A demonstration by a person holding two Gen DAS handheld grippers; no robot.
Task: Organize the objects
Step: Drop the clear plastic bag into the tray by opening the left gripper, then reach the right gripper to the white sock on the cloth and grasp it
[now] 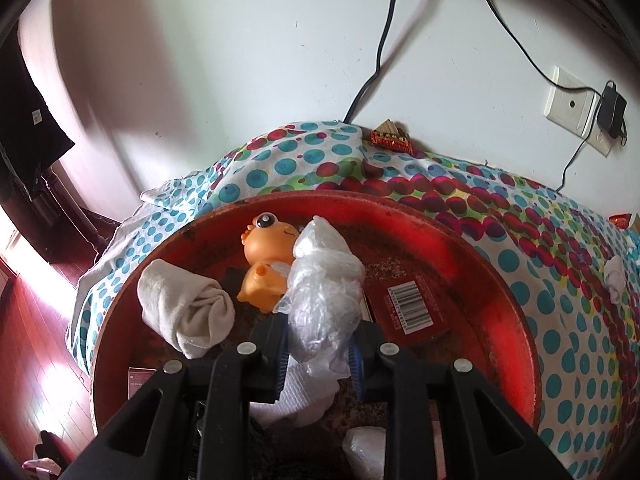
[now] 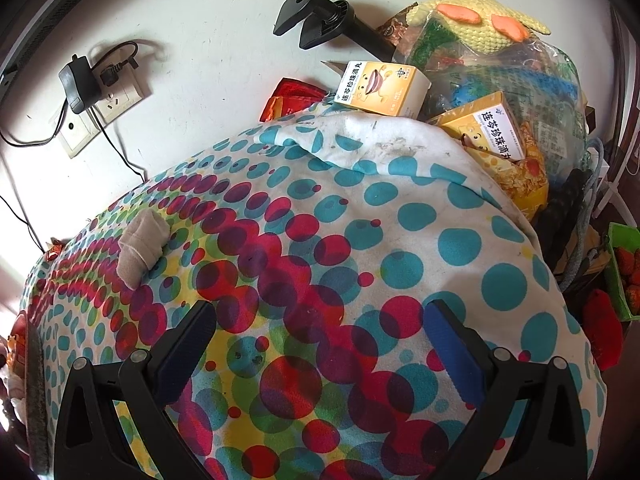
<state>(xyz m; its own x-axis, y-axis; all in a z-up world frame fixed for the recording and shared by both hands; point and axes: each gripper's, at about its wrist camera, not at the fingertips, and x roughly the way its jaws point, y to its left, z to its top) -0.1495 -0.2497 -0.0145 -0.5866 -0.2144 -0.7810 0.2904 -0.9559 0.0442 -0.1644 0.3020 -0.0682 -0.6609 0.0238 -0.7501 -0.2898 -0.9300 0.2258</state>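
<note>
My left gripper [image 1: 318, 340] is shut on a crumpled clear plastic bag [image 1: 324, 280], which fills the gap between the blue pads and sticks up beyond them. It hangs low inside a round red basin [image 1: 500, 272]. In the basin lie an orange plastic toy [image 1: 268, 256], a rolled white sock [image 1: 188, 308], a red box with a barcode [image 1: 408, 308] and a white cloth [image 1: 304, 396]. My right gripper [image 2: 320, 316] is open over the dotted cloth [image 2: 320, 220] with nothing between its fingers. A rolled grey sock [image 2: 142, 246] lies on the cloth to its far left.
The wall behind has a socket with a charger [image 2: 116, 96] and hanging cables. At the back right are two yellow medicine boxes [image 2: 380, 88], a stuffed clear bag [image 2: 520, 72], a knitted yellow toy [image 2: 480, 20] and a black clamp [image 2: 320, 12]. A green strawberry box [image 2: 624, 268] sits beyond the right edge.
</note>
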